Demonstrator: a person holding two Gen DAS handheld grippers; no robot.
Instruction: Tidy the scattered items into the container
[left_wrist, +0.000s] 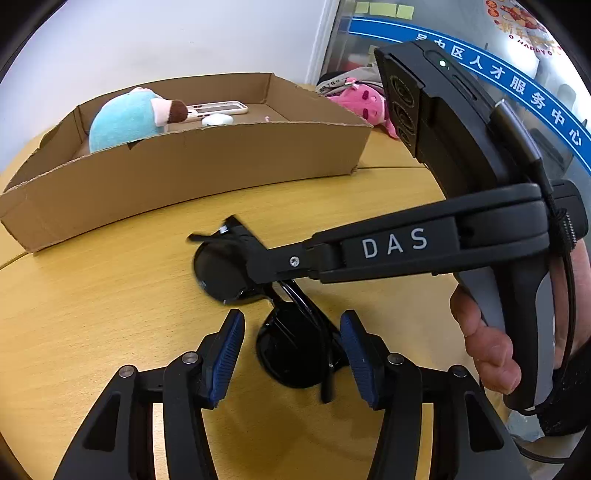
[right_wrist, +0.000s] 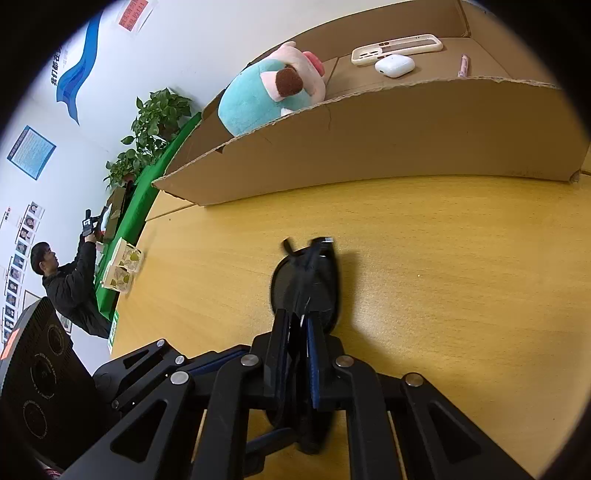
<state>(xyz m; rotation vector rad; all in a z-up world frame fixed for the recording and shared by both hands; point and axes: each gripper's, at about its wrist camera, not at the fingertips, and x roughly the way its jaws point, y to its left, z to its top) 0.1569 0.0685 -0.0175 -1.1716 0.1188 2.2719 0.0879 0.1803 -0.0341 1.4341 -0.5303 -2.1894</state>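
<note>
Black sunglasses lie on the yellow wooden table, in front of a shallow cardboard box. My right gripper reaches in from the right and is shut on the far lens. In the right wrist view the sunglasses sit clamped edge-on between the pads of the right gripper. My left gripper is open, its blue pads standing either side of the near lens without touching it. The box holds a blue plush toy, a phone case, a white earbud case and a small pink item.
A pink plush toy lies on the table behind the box's right end. A person's hand holds the right gripper's handle. Far left, another person works at a green table with plants and paper cups.
</note>
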